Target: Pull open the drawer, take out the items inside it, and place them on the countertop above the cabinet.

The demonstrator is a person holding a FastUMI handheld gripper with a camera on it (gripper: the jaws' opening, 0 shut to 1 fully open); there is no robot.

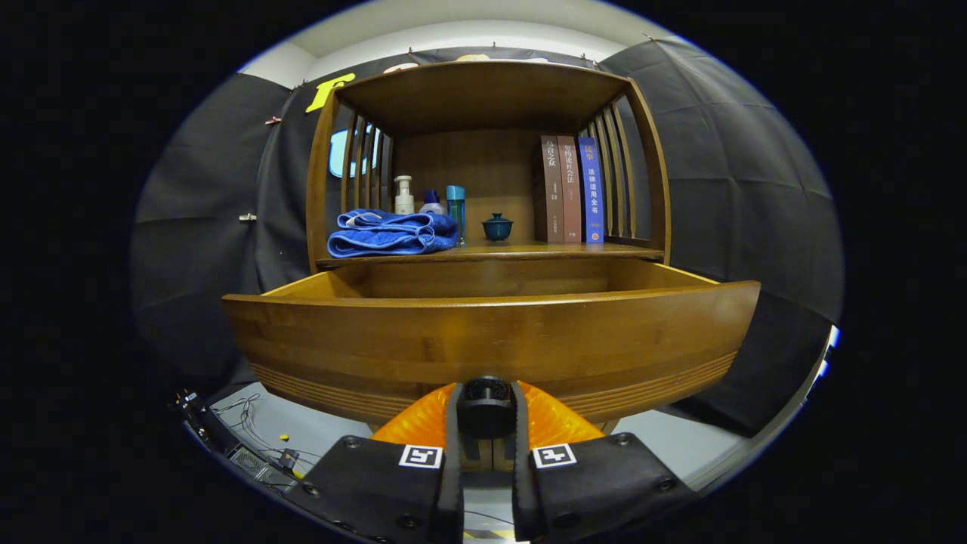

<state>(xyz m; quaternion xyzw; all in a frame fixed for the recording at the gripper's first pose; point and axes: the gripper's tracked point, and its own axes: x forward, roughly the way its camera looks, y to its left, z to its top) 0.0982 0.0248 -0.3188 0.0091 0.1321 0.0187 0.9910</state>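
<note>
The tongs [487,412] are clamped on the dark knob [487,399] at the front of the drawer [491,340], which stands pulled out below the bench [529,251]. On the bench lie a folded blue towel [393,233], bottles [404,196], a small cup [497,227] and books [570,189].

Black cloth [740,189] hangs in creased panels behind and to both sides of the wooden cabinet [491,98]. Above the cloth runs a pale wall strip [468,34] under a white ceiling. Below the cabinet lies a light grey floor [317,427], with loose cables [249,423] left of it.
</note>
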